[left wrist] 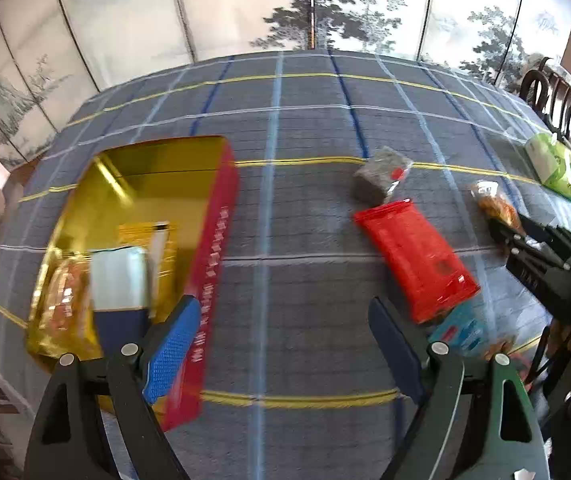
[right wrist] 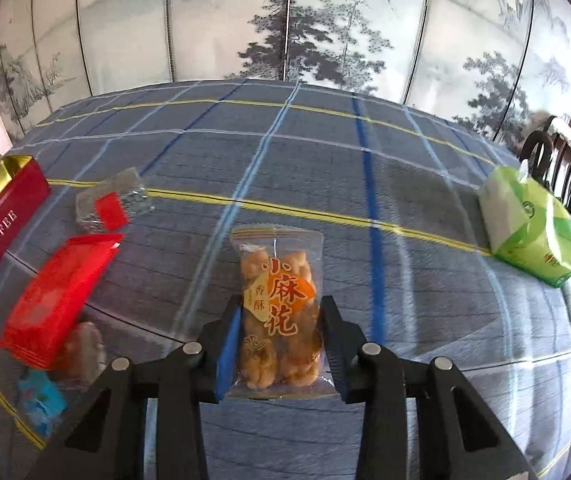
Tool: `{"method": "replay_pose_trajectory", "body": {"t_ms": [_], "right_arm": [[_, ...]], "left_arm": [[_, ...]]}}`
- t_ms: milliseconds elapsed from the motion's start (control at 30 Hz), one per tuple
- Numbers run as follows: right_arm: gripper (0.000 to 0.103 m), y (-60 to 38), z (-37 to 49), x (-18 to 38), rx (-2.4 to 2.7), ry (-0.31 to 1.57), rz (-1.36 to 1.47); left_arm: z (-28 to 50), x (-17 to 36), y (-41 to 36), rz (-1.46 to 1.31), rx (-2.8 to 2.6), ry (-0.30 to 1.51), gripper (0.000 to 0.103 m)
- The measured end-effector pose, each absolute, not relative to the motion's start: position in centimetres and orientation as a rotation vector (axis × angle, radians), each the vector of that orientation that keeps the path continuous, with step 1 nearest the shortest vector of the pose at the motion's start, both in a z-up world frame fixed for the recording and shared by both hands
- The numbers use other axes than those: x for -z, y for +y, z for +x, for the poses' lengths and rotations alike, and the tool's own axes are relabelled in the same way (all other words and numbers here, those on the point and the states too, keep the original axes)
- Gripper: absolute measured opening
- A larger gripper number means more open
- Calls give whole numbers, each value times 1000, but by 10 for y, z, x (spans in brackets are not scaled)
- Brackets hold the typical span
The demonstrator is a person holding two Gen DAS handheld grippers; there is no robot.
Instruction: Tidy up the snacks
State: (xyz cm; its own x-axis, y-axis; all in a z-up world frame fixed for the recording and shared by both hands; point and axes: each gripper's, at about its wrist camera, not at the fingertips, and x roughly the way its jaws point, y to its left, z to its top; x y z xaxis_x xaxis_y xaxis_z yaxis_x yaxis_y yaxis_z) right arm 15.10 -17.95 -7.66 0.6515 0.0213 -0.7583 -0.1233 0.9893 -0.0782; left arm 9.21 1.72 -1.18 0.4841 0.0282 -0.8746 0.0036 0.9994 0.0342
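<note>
A red toffee tin (left wrist: 209, 280) with a gold inside sits on the left of the table and holds several snack packets (left wrist: 117, 276). My left gripper (left wrist: 285, 320) is open and empty, just right of the tin. My right gripper (right wrist: 281, 320) is shut on a clear packet of fried dough twists (right wrist: 279, 304); it also shows in the left wrist view (left wrist: 497, 208). On the cloth lie a red packet (left wrist: 417, 260), a grey cake in clear wrap (left wrist: 381, 176) and a blue packet (left wrist: 461, 328).
A green tissue pack (right wrist: 533, 228) lies at the right of the table, near dark wooden chairs (right wrist: 565, 168). A pale packet (right wrist: 83, 344) lies under the red packet's near end. A painted folding screen (right wrist: 285, 20) stands behind the table.
</note>
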Motion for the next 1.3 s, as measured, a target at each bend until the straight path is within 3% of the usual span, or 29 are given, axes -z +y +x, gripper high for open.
{"method": "replay_pose_trajectory", "body": {"t_ms": [1100,1233,1300], "right_arm": [[40,-215,159,79,-58,868,-84],[40,-215,159,79,-60,869,-78],[40,-216,160,79,-60,869,-77]], "left_arm": [[164,45,-45,-140,14,1230,83],[167,51,-49,-124,17,1241,80],[168,52,-51,-121,25,1240,74]]}}
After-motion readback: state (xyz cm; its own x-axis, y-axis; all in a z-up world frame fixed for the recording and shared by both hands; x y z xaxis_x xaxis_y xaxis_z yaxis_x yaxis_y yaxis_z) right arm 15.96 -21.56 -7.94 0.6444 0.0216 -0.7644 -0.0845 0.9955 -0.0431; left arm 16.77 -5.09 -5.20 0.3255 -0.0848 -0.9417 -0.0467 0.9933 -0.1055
